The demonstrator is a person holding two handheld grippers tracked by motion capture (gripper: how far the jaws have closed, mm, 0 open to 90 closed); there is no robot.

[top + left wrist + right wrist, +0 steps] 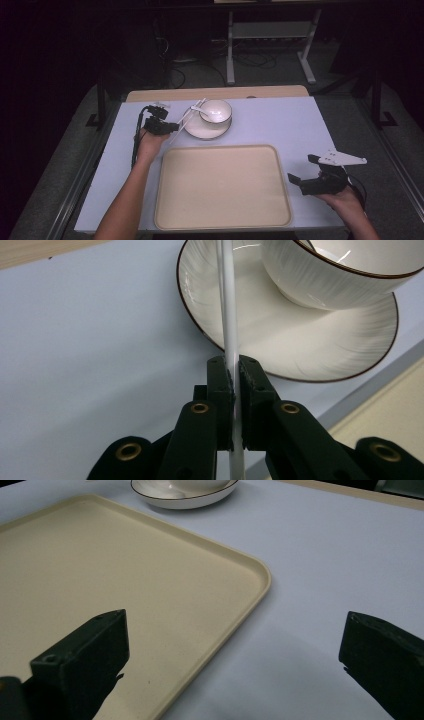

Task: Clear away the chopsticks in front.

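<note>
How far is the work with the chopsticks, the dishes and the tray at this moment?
Early stage. Done: the left hand-held gripper is shut on a white chopstick over the plate. In hand: moving it. Left: the tray holds nothing; bowl and spoon sit on the plate. The right hand-held gripper is open.

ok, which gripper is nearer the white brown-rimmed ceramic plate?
Left. The left gripper sits at the plate's left edge, shut on white chopsticks; the right gripper hangs open right of the beige tray.

Room dim, table [280,125] lit from above. Glare streaks on bowl [350,275] beyond the jaws. Near jaws soft-focus; soft shadow under right gripper [235,675]. High view grainy.
</note>
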